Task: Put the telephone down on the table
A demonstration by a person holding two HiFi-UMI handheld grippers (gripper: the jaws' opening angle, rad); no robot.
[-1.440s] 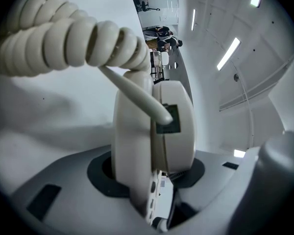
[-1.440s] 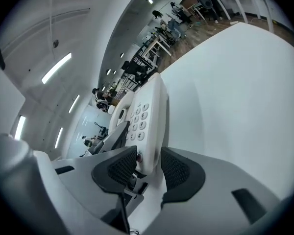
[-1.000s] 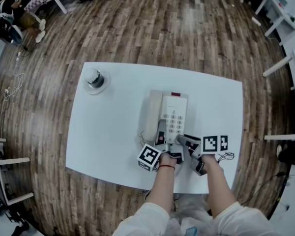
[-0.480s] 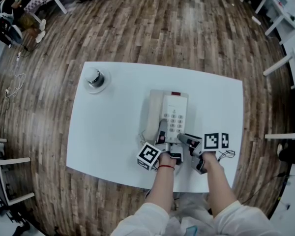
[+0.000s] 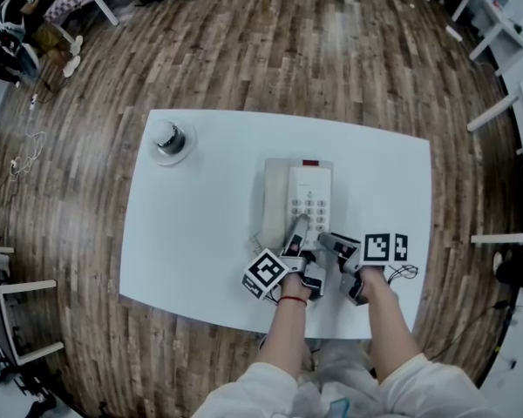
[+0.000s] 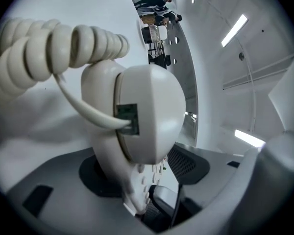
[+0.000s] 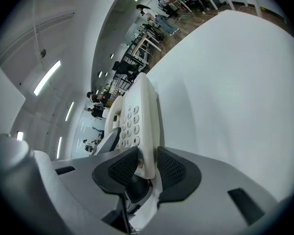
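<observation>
Both tongs are on the set: the left gripper point(image 6: 146, 180) has just been opening its jaws, which stand spread wide with the rounded cord end of the handset point(image 6: 147, 111) between them and a gap showing at one pad. The right gripper point(image 7: 147, 169) has just been closing and pinches the near edge of the telephone point(image 5: 307, 200), one pad on the keypad face and one on the underside. From where I stand, that lower pad is the worry. With it wedged between base and table point(image 5: 200, 233), the near end may not be sitting flat yet, and I'd guess a quick release would let it drop with a knock, while a pull back without opening would drag the whole set toward the near edge. The coiled cord point(image 6: 49, 43) loops right beside the left gripper's jaws, so a careless retreat could snag it and tug the handset off its cradle. The telephone is an off-white plastic desk set, smooth and likely slippery, with a grid of pale keys, a small red mark at its far end and the handset lying along its left side. It lies a little right of the table's middle, its near end close to the near edge. Well apart, by the far left corner, stands a small round metal thing point(image 5: 168, 139), and a dark wire point(image 5: 401, 277) curls at the near edge.
</observation>
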